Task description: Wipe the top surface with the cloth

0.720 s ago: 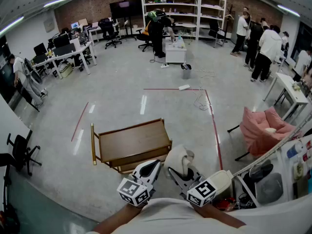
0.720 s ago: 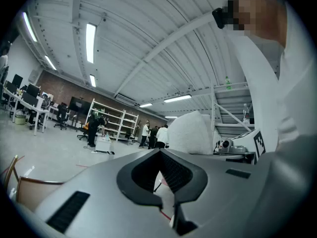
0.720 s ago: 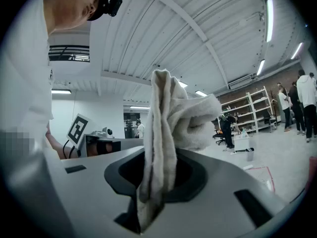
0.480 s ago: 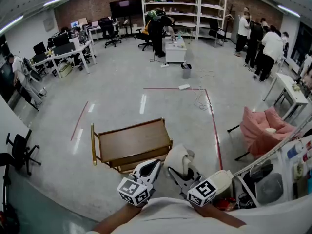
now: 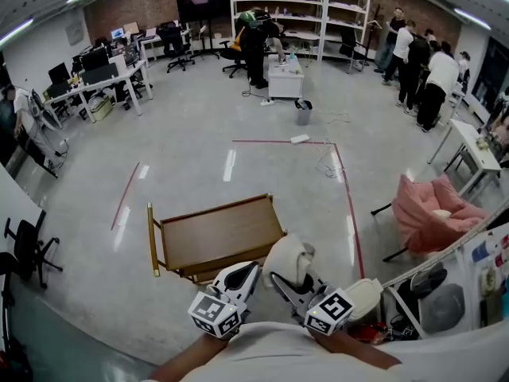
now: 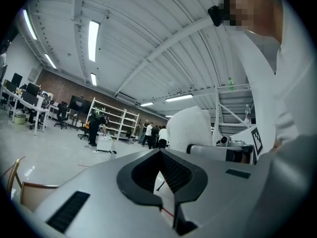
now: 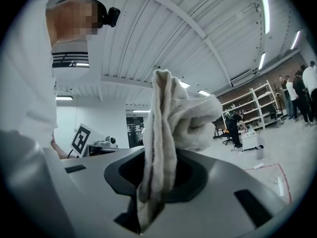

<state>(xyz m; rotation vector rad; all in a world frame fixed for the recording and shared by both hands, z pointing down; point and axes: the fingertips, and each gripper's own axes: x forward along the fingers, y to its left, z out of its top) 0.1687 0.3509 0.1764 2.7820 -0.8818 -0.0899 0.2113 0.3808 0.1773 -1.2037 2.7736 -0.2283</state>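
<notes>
- The right gripper (image 7: 154, 185) is clamped on a bunched white terry cloth (image 7: 171, 115). Only a narrow fold sits between the jaws, and the bulk stands in a loose wad above them.
- The left gripper (image 6: 159, 155) has its jaws brought together at the tips with nothing between them.
- In the head view the cloth (image 5: 288, 255) is held up close to the person's body. It is near the front corner of the low brown wooden trolley (image 5: 215, 233) but not touching its flat top, so wiping looks not yet begun.
- Likely risk: dragging the wad across the top could tug the thin fold out of the jaws, since so little cloth is pinched.
- Likely risk: a bunched cloth would meet the surface in a small patch and leave stretches unwiped. The hard jaw tips could also scrape the wood if pressed too low.
- Likely risk: the trolley may shift under a sideways push unless the free left gripper (image 5: 248, 267) steadies it. Its feet or wheels cannot be made out.
- The head view alone gives the whole trolley top, with the right gripper (image 5: 280, 278) beside that corner.
- Both gripper views tilt up at the ceiling. The right one misses the trolley entirely, while the left catches only a sliver of its edge, plus the cloth as a white lump just beyond its jaws.
</notes>
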